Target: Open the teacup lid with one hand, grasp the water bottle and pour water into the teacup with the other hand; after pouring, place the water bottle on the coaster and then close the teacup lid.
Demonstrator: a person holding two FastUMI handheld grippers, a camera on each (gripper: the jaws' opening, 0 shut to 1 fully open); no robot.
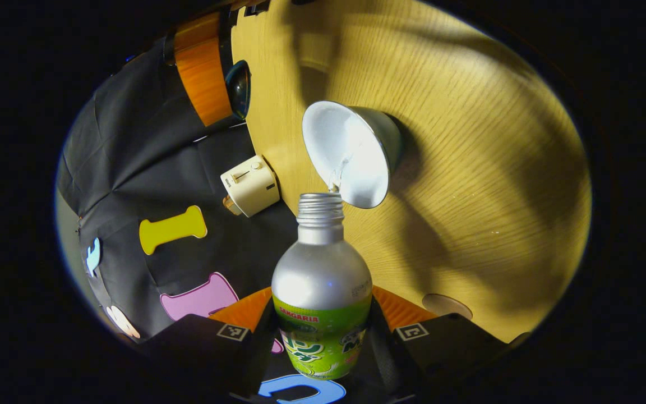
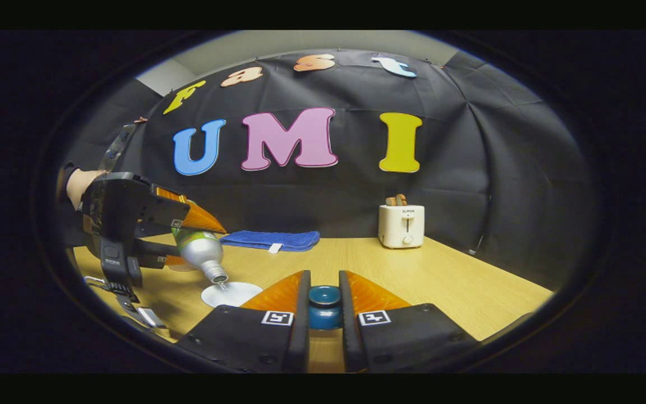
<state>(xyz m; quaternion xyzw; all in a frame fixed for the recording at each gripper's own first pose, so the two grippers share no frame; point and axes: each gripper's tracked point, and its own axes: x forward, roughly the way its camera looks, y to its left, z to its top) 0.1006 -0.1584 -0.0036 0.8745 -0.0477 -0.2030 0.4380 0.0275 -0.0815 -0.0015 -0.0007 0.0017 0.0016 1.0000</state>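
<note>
The left gripper [image 1: 323,336] clamps the water bottle [image 1: 322,292] by its labelled body, both fingers pressing its sides. The bottle is tipped, its open neck just over the rim of the teacup [image 1: 352,152], and a thin stream of water [image 1: 335,178] runs into the white bowl. In the right gripper view, the right gripper [image 2: 323,307] holds the blue teacup lid [image 2: 324,306] narrowly between its fingers, above the worktop [image 2: 441,280]. A blue cloth [image 2: 271,239] and a white toaster [image 2: 401,225] stand at the far edge.
</note>
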